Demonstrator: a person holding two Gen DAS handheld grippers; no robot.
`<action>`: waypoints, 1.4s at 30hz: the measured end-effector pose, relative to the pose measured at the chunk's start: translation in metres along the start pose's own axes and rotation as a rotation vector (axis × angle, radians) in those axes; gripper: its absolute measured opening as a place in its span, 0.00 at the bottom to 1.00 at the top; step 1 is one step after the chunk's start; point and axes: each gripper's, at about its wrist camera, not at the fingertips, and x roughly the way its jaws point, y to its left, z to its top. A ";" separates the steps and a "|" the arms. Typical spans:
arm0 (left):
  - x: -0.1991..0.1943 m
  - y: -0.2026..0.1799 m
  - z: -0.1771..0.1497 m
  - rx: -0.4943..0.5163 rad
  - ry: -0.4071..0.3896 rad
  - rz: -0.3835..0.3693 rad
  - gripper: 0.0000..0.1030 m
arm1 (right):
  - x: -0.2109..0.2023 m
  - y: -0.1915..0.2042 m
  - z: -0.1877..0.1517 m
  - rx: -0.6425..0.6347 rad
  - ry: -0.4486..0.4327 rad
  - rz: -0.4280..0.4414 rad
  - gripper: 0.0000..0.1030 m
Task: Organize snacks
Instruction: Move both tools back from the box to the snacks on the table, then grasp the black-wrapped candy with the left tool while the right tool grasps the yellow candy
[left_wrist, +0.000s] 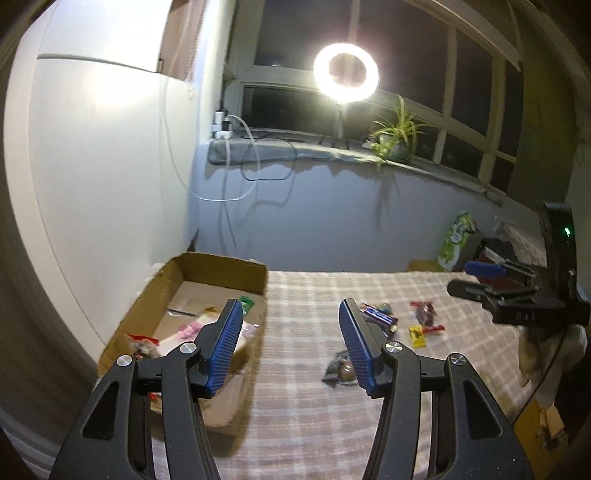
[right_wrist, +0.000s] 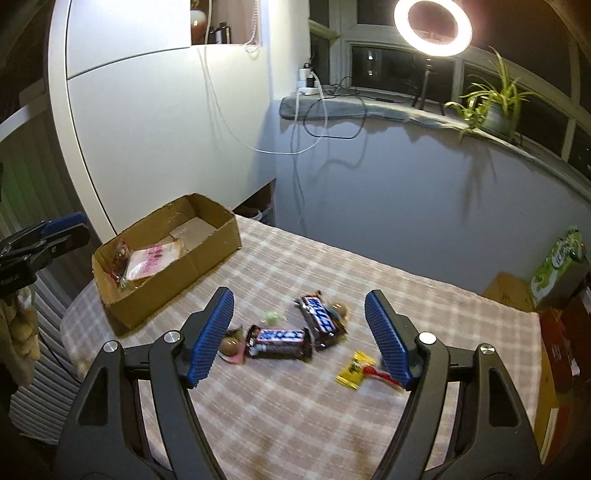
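So the cardboard box (right_wrist: 166, 258) is sitting at the far-left corner of the checkered cloth (right_wrist: 295, 406), flaps open. It's holding a clear bag with pink print (right_wrist: 153, 260), a crinkly red-edged wrapper (right_wrist: 118, 258) tucked against the near-left wall, and from the left cam I'm also seeing something green (left_wrist: 246, 303) by the right wall.

The rest of the snacks are lying loose on the cloth, outside the box. I'm looking through the right gripper (right_wrist: 299, 338) and two dark chocolate bars (right_wrist: 280, 341) are showing right between its fingers but further out, not touching the pads; a yellow candy (right_wrist: 352, 371) is lying near the right finger. Those jaws are standing wide apart, gripping nothing.

The left gripper (left_wrist: 291, 343) is hovering at the box's right wall, jaws also spread and empty, with a dark wrapped snack (left_wrist: 338, 367) just beside its right finger.
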 end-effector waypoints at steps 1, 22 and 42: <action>0.001 -0.004 -0.004 0.007 0.007 -0.007 0.52 | -0.002 -0.003 -0.003 0.005 0.000 -0.004 0.74; 0.120 -0.058 -0.057 0.025 0.266 -0.125 0.28 | 0.040 -0.092 -0.078 0.168 0.179 0.005 0.74; 0.154 -0.053 -0.071 0.100 0.333 -0.082 0.31 | 0.093 -0.068 -0.095 0.137 0.283 0.066 0.55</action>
